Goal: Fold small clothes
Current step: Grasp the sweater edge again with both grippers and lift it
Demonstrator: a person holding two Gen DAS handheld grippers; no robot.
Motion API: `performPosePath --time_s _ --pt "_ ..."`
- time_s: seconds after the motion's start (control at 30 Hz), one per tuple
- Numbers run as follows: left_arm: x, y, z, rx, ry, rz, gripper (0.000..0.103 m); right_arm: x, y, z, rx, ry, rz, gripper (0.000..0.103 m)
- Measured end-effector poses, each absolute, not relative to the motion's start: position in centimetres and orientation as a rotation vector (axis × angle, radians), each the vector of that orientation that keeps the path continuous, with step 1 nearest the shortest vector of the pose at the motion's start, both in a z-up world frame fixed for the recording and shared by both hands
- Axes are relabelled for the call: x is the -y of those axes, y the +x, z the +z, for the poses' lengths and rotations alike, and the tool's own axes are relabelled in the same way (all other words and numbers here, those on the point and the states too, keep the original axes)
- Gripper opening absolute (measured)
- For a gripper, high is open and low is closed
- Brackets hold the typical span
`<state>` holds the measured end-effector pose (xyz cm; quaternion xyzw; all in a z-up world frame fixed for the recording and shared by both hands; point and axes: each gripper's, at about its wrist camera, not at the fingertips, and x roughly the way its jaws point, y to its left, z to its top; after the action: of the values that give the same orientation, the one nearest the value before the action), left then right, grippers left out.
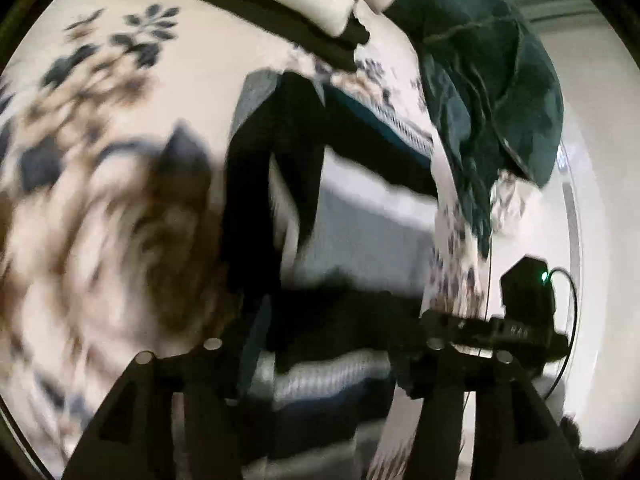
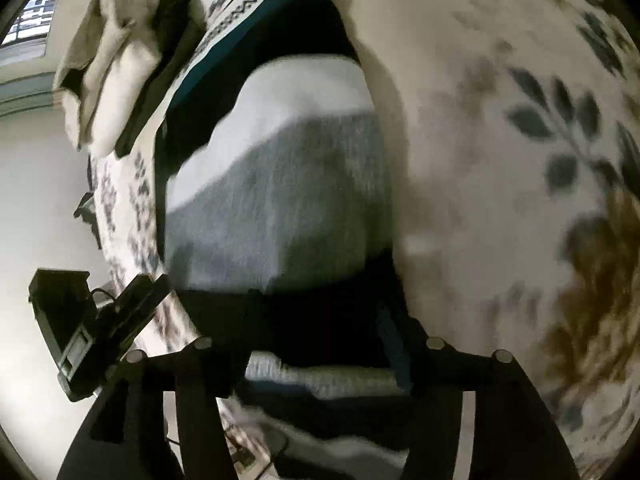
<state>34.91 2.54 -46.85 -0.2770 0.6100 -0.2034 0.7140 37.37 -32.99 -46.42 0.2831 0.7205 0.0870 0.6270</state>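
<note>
Left wrist view: the left claw (image 1: 320,364) is open over the sweater (image 1: 360,216); the right claw (image 2: 320,364) is open too.

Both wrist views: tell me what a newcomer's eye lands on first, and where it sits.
First comes the grey, white and black garment, lying on the floral bedspread in the middle of the right wrist view. Next, the dark green garment heaped at the upper right of the left wrist view, near the bed's edge. A folded cream cloth lies at the upper left of the right wrist view.
</note>
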Motion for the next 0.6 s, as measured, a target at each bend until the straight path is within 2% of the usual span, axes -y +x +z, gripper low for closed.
performPosePath --time_s 0.13,0.3,0.53,0.57,0.6 --pt "-3.2 28.1 -46.5 -1.42 -0.599 -0.434 0.053 33.2 31.4 -44.7 -1.686 0.641 0.199 0.06" --pt "-3.9 19.5 -48.2 -1.554 -0.587 -0.385 0.053 34.5 19.5 -43.9 -1.774 0.679 0.139 0.06" --pt "-2.6 11.2 -52.4 -1.71 -0.49 -0.37 0.053 34.5 7.4 -46.2 -1.848 0.737 0.009 0.06" --pt "-2.3 10.5 -52.9 -1.717 -0.473 -0.367 0.051 34.2 6.2 -46.8 -1.854 0.731 0.0 0.06" --pt "-2.0 10.0 -53.0 -1.702 -0.457 -0.363 0.044 33.9 5.2 -47.5 -1.854 0.729 -0.007 0.06"
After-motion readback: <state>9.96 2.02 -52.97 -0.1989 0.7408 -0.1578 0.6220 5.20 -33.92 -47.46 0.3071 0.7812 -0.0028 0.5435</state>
